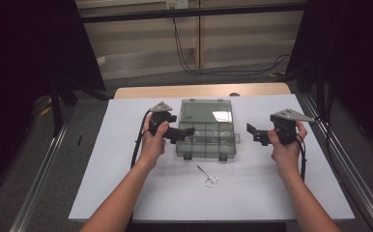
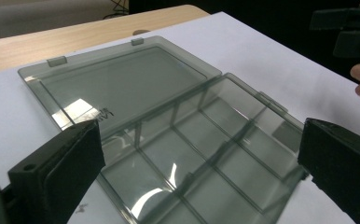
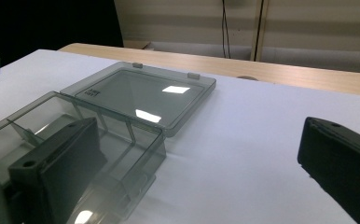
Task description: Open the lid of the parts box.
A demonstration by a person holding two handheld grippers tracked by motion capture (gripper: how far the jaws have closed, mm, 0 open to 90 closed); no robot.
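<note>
A smoky clear compartment box [image 1: 207, 141] lies open in the middle of the white tabletop, its lid [image 1: 207, 111] flat behind it. The compartments look empty in the left gripper view [image 2: 206, 149]. My left gripper [image 1: 186, 133] is held at the box's left side, pointing right, jaws open over the box's left edge with nothing between them. My right gripper [image 1: 251, 131] hovers to the right of the box, pointing left at it, open and apart from it. Its own view has the box's corner [image 3: 136, 154] and lid [image 3: 145, 93] at the left.
A small metal scissor-like tool [image 1: 208, 178] lies on the white board [image 1: 117, 179] in front of the box. A wooden table edge [image 1: 199, 90] runs behind. Dark curtains flank both sides, and metal rails [image 1: 341, 164] run along the table's sides.
</note>
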